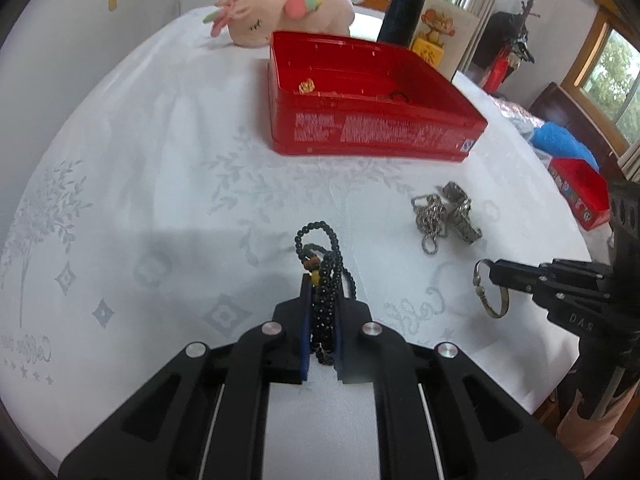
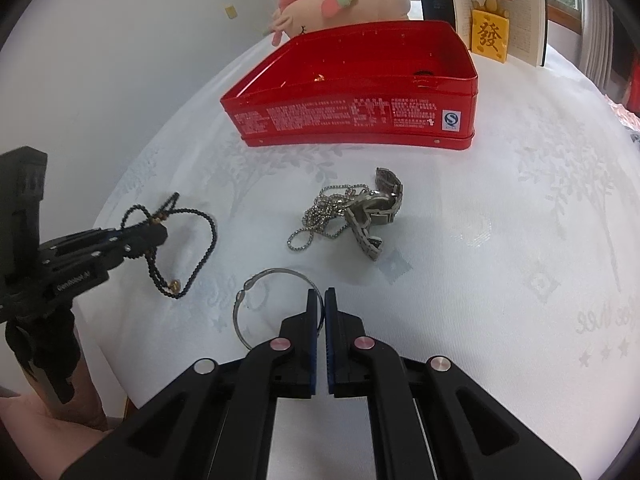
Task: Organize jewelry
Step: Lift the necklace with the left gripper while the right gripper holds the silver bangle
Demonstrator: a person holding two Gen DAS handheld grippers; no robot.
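My left gripper is shut on a black bead necklace, whose loops trail onto the white tablecloth; it also shows in the right wrist view. My right gripper is shut on a thin silver bangle, also seen in the left wrist view. A silver ball chain and a metal watch lie tangled together between the grippers and the open red tin. The tin holds a small gold piece and a dark item.
A pink plush unicorn, a dark box and an open card with a cartoon mouse stand behind the tin. A second red box sits at the table's right edge. A window and a chair are beyond.
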